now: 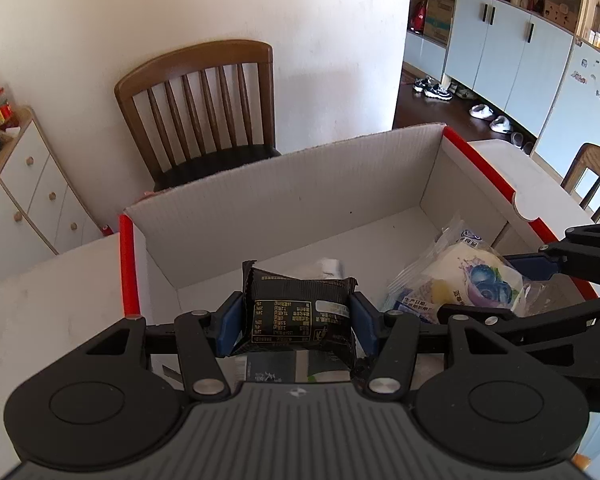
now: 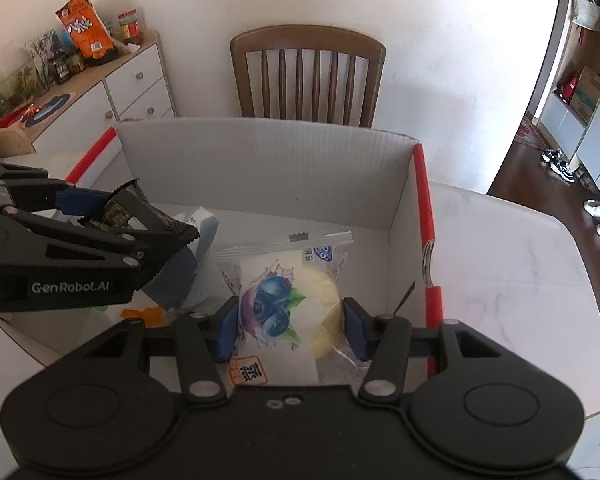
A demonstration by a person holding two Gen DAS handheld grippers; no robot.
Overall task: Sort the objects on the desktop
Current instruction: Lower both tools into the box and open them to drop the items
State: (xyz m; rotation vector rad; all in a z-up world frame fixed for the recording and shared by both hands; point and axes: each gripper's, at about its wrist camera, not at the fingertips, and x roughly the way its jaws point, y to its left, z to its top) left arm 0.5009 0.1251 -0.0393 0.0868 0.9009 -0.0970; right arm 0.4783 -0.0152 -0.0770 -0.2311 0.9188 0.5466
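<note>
My left gripper is shut on a black snack packet and holds it over the near part of the white cardboard box with red edges. My right gripper is shut on a clear-wrapped blueberry bread packet and holds it inside the same box, to the right of the left gripper. The right gripper and its packet show at the right of the left wrist view. The left gripper with the black packet shows at the left of the right wrist view.
Other packets lie on the box floor under both grippers. The box stands on a white marble table. A wooden chair stands behind the box by the wall. A white drawer cabinet with snacks on top is at the far left.
</note>
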